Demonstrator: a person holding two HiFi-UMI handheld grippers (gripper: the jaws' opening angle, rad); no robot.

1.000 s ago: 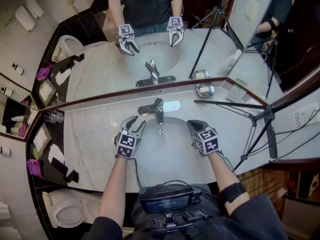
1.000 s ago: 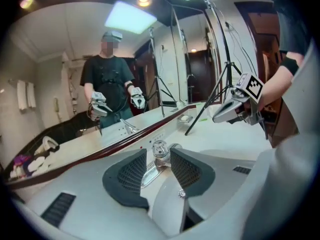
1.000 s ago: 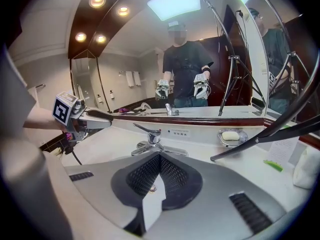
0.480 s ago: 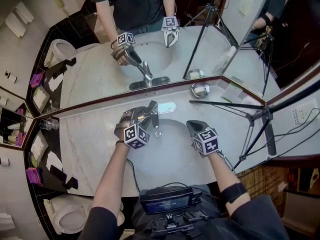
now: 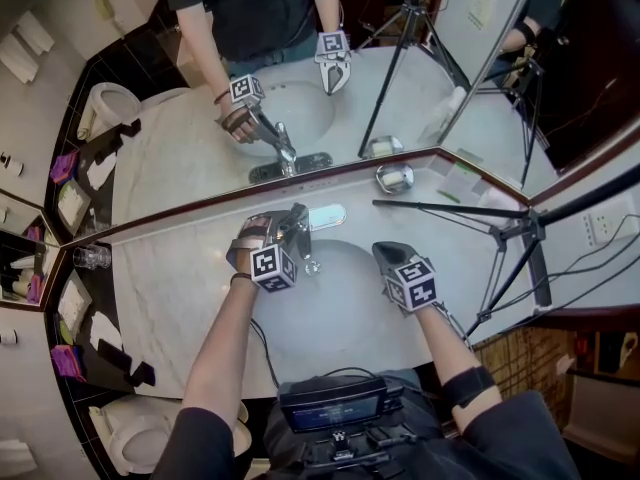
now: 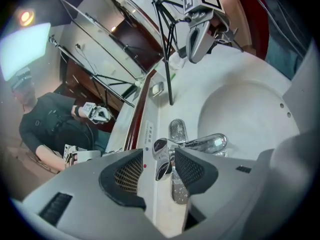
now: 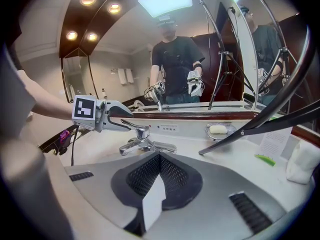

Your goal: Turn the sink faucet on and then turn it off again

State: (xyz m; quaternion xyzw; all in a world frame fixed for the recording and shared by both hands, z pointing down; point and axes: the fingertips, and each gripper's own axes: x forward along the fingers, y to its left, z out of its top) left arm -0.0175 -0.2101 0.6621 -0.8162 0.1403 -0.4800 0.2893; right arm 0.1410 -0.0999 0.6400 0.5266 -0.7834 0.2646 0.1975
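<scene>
The head view looks steeply down from above the person onto the sink, with the mirror just ahead of both grippers. The left gripper view points down along its jaws, very close on the faucet; the lever stands between those jaws, which have just been closing, and the right gripper shows well beyond them. The right gripper view sits low over the sink and farther back, facing faucet and mirror, with the left gripper ahead to its left. All three views share the faucet, the soap dish and the tripod.
</scene>
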